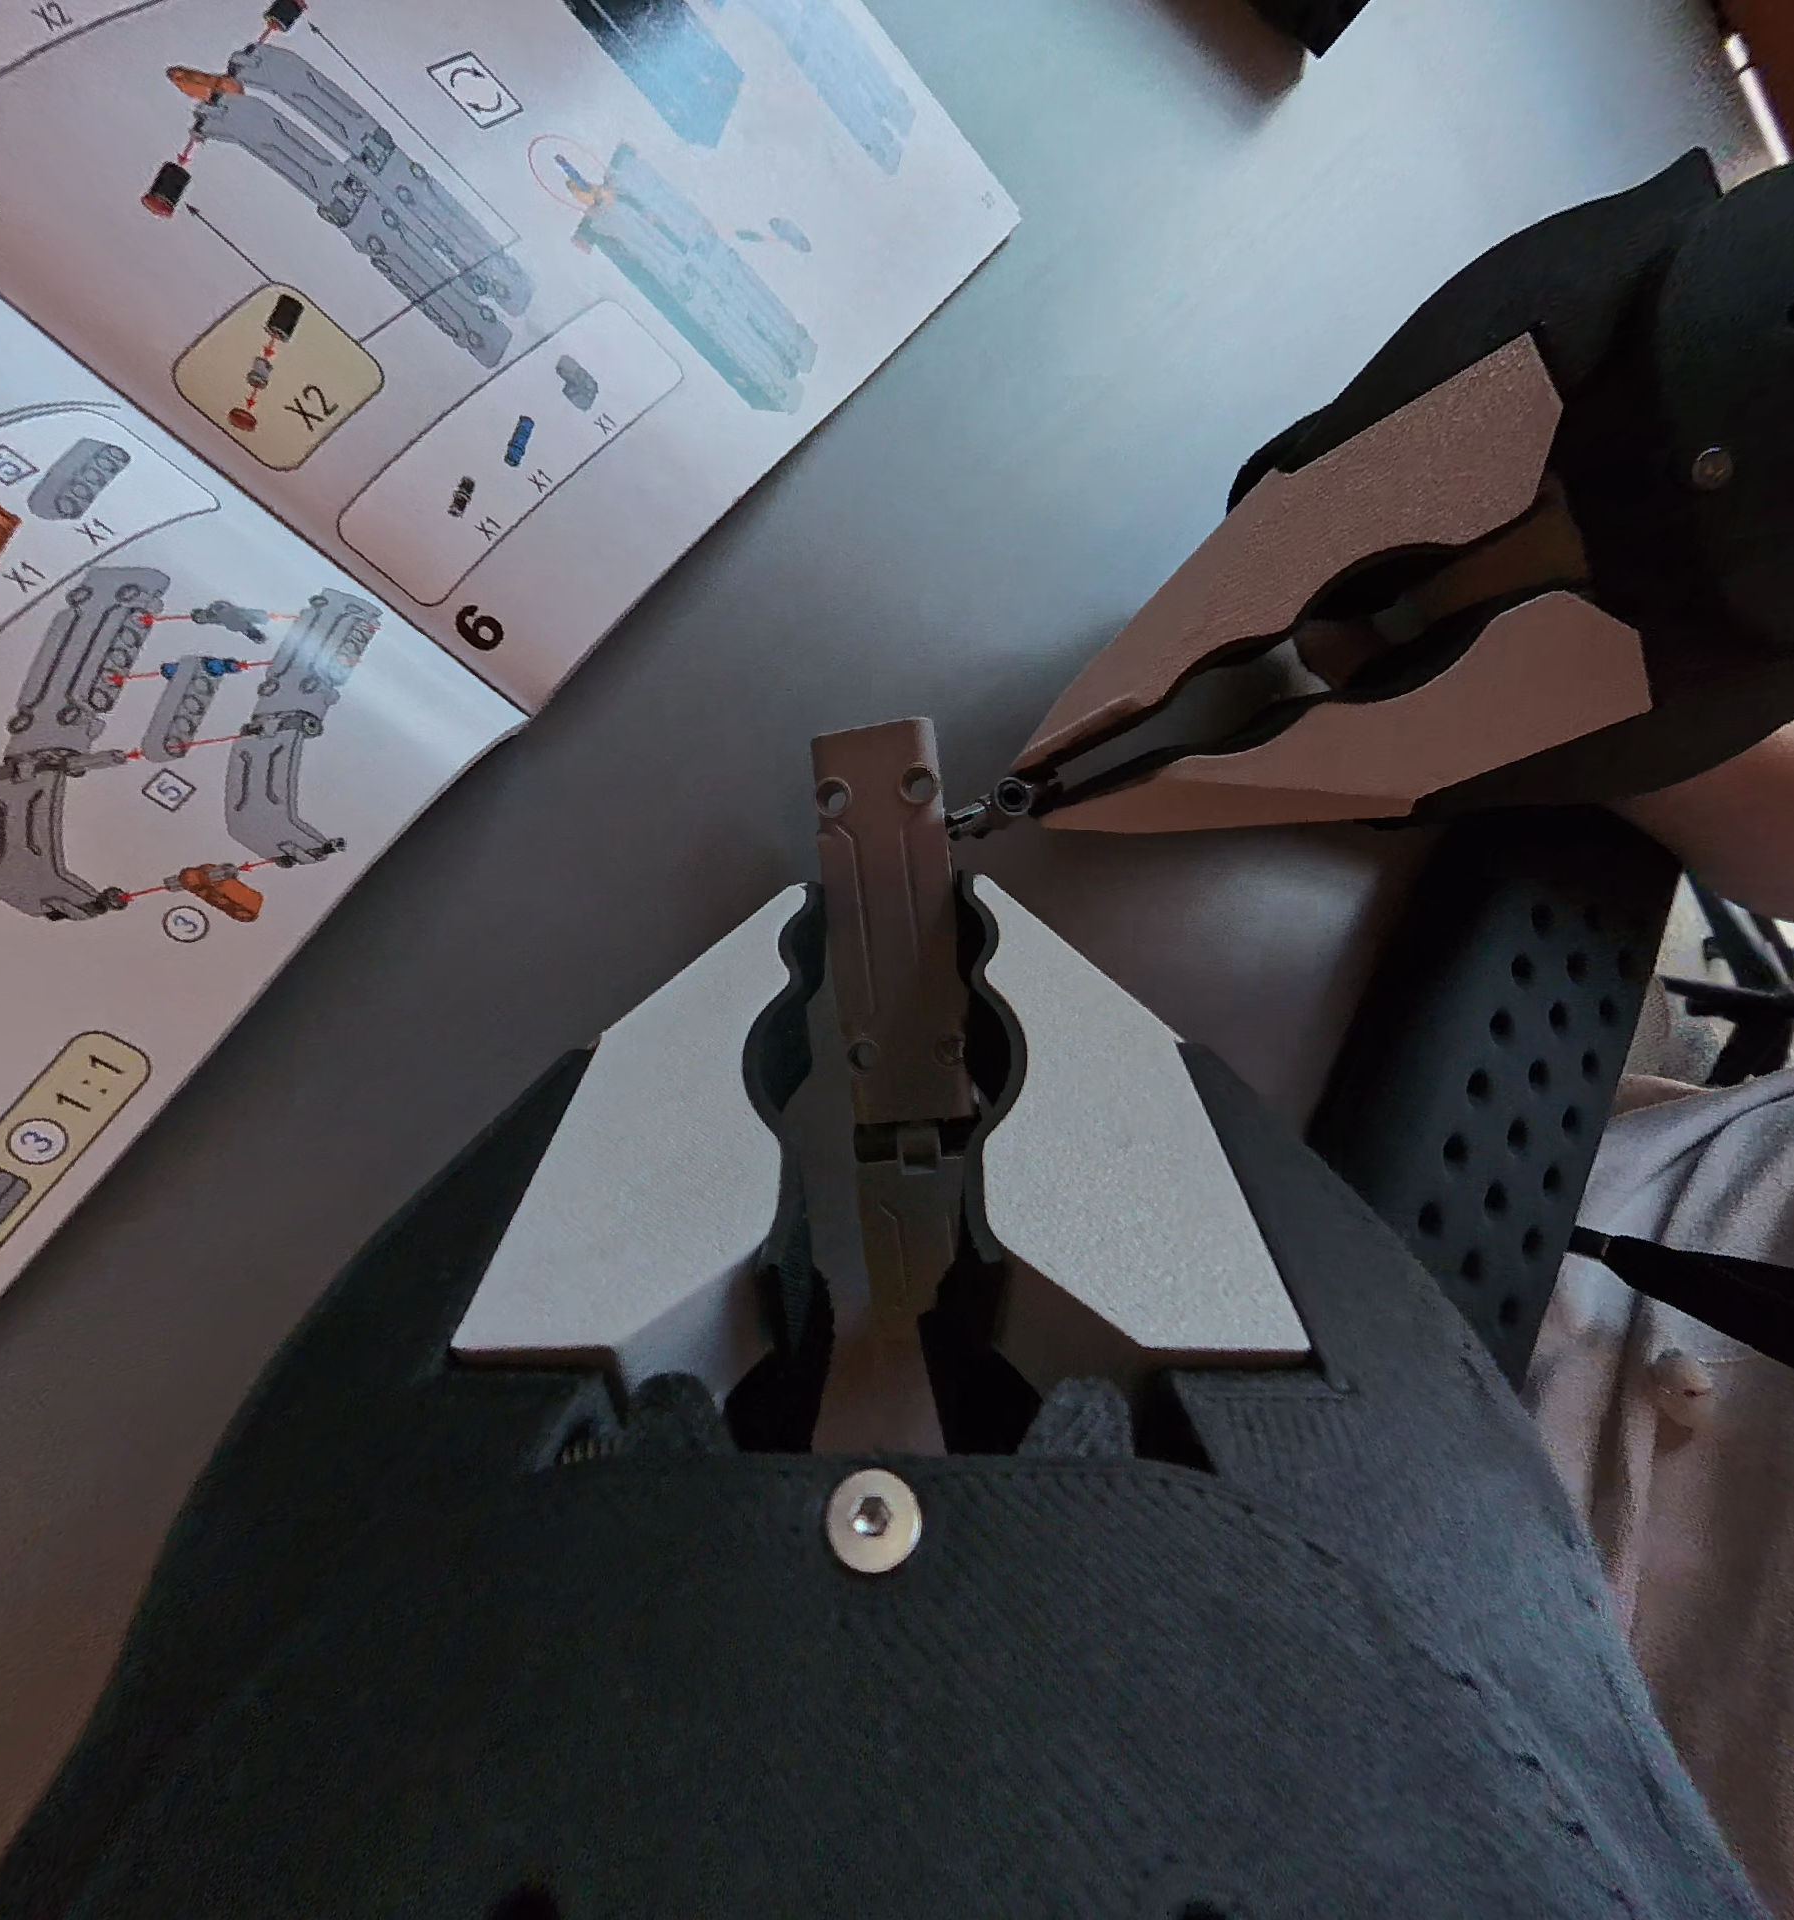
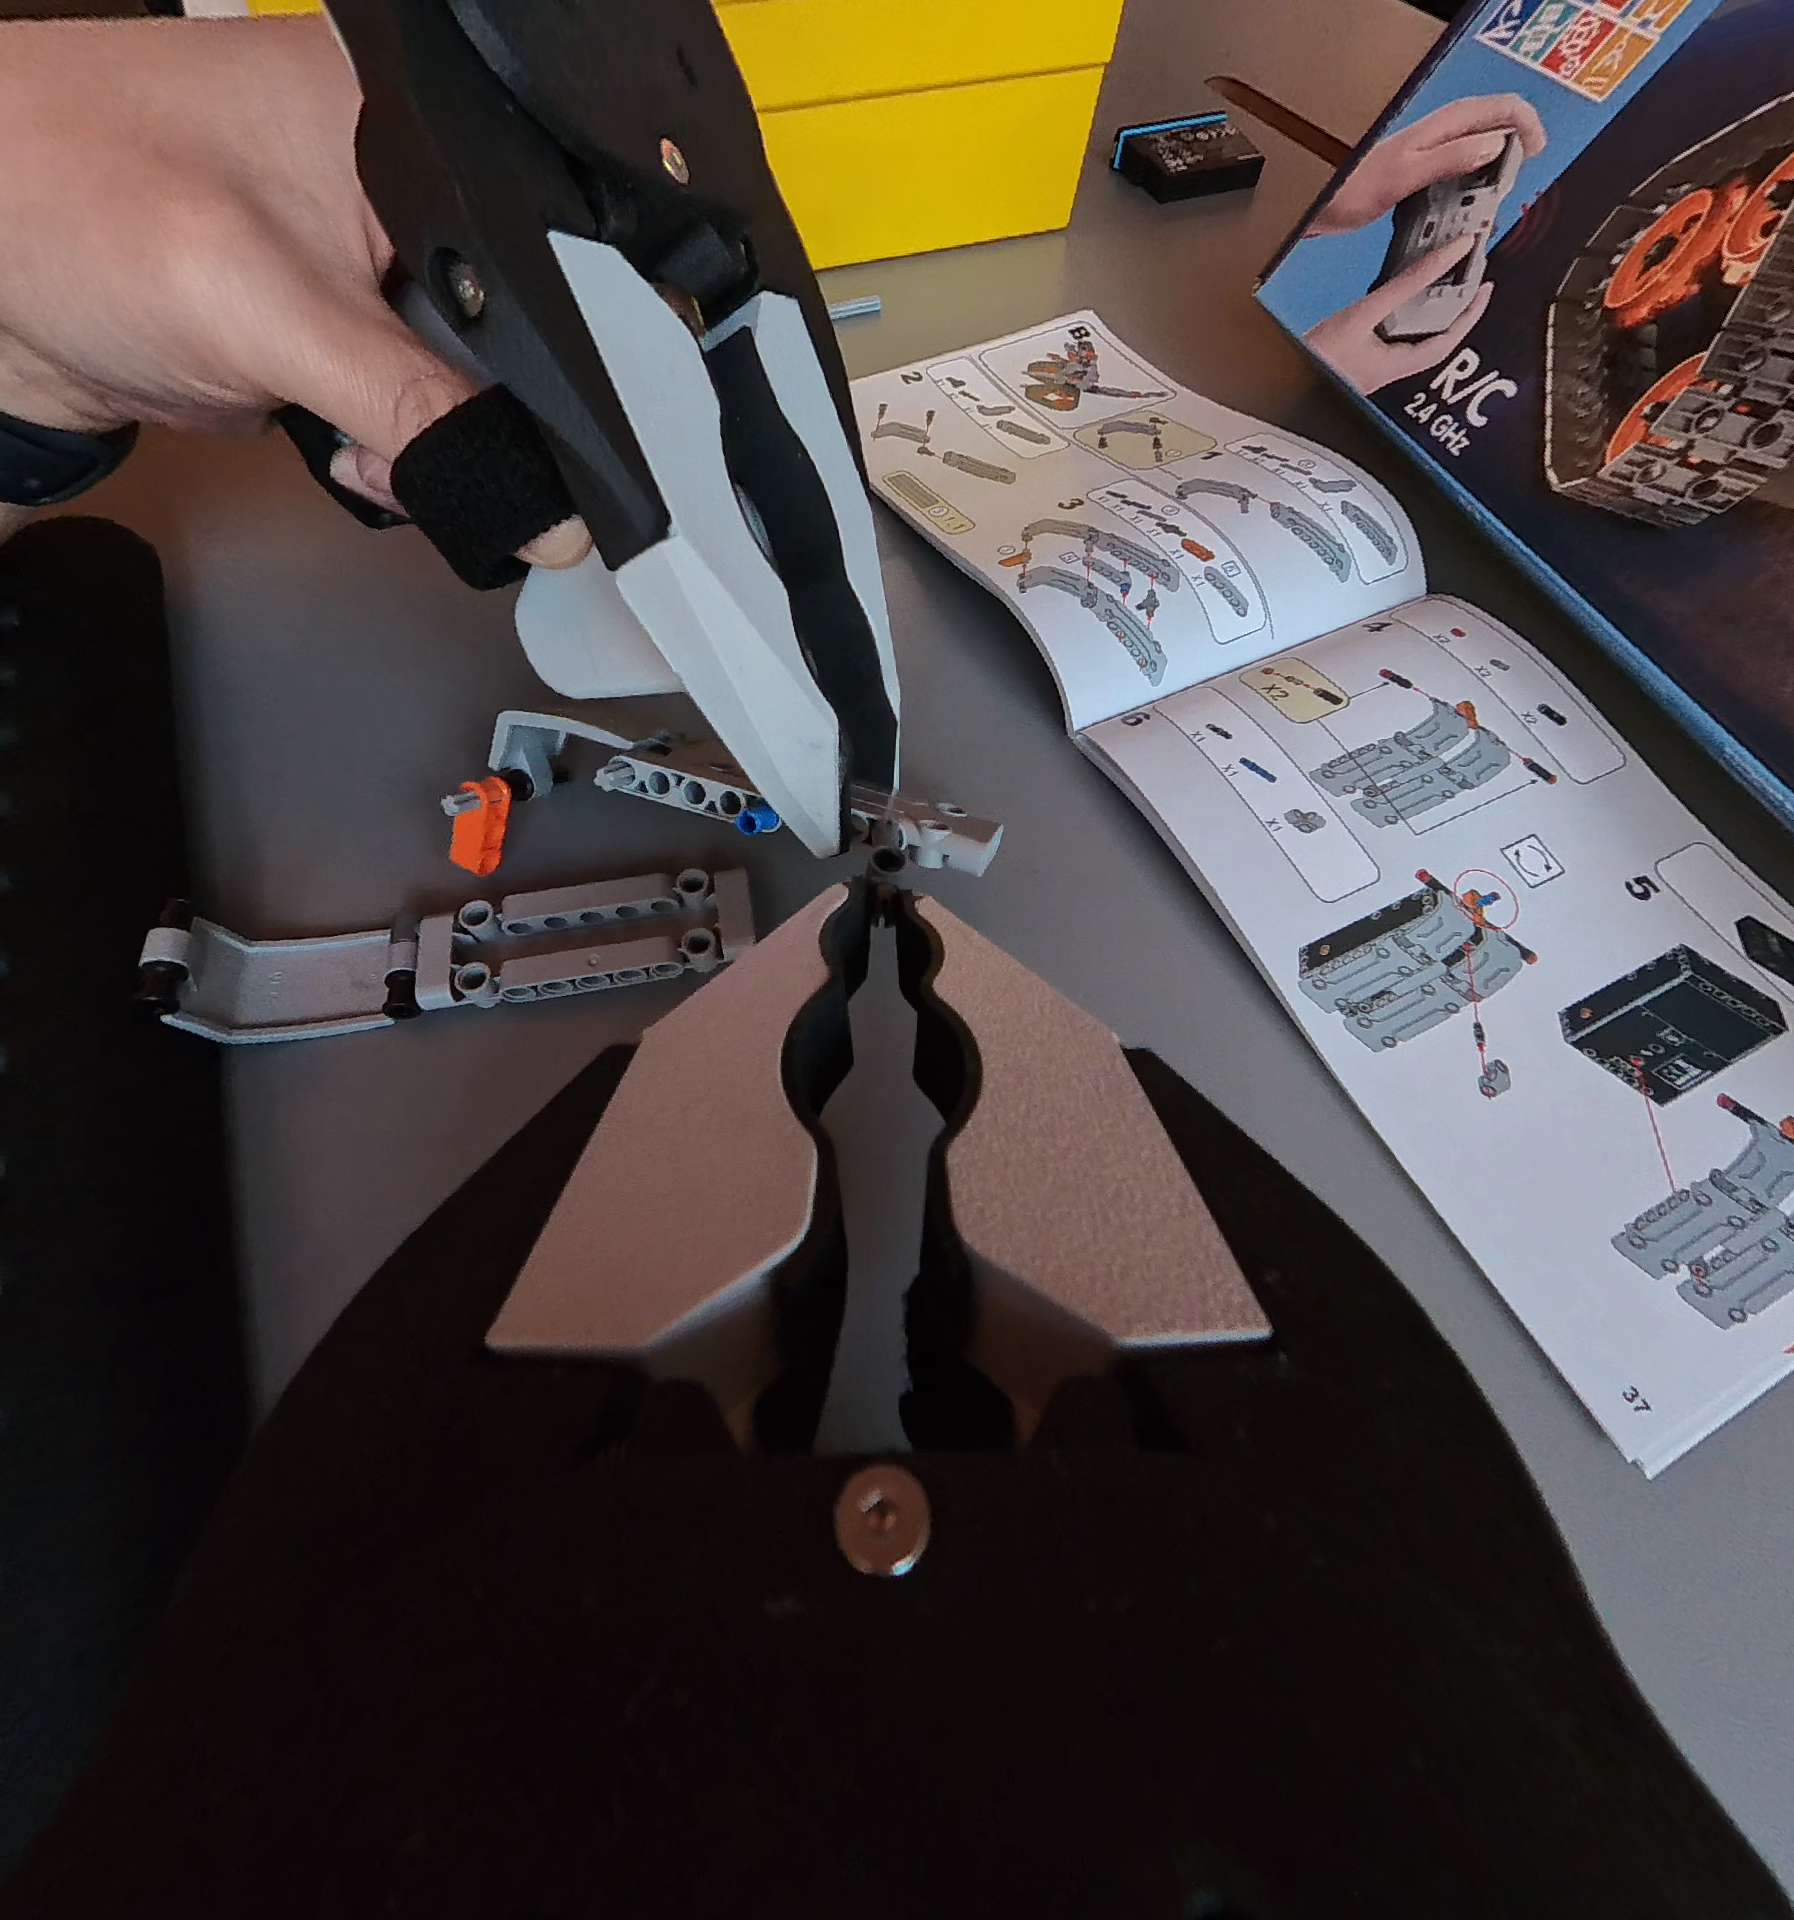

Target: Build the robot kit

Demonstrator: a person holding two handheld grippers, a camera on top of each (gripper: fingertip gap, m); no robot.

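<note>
My left gripper (image 1: 890,888) is shut on a long grey panel piece (image 1: 877,800) with pin holes, held upright above the grey table (image 1: 976,468). My right gripper (image 1: 1023,800) comes in from the right, shut on a small black pin (image 1: 986,816) whose tip touches the side of the panel's top end. In the right wrist view my right gripper (image 2: 877,909) holds the pin (image 2: 886,860) against the grey piece (image 2: 950,829), which the left gripper (image 2: 851,831) grips from above. A hand (image 2: 145,260) holds the left gripper.
An open instruction booklet (image 2: 1392,935) lies to the right and also shows in the left wrist view (image 1: 249,520). Two grey assemblies (image 2: 436,956), one with an orange part (image 2: 477,821), lie at the left. A toy box (image 2: 1651,364), a yellow bin (image 2: 924,125) and a black perforated pad (image 2: 41,935) surround them. The grippers are tip to tip, or close to it.
</note>
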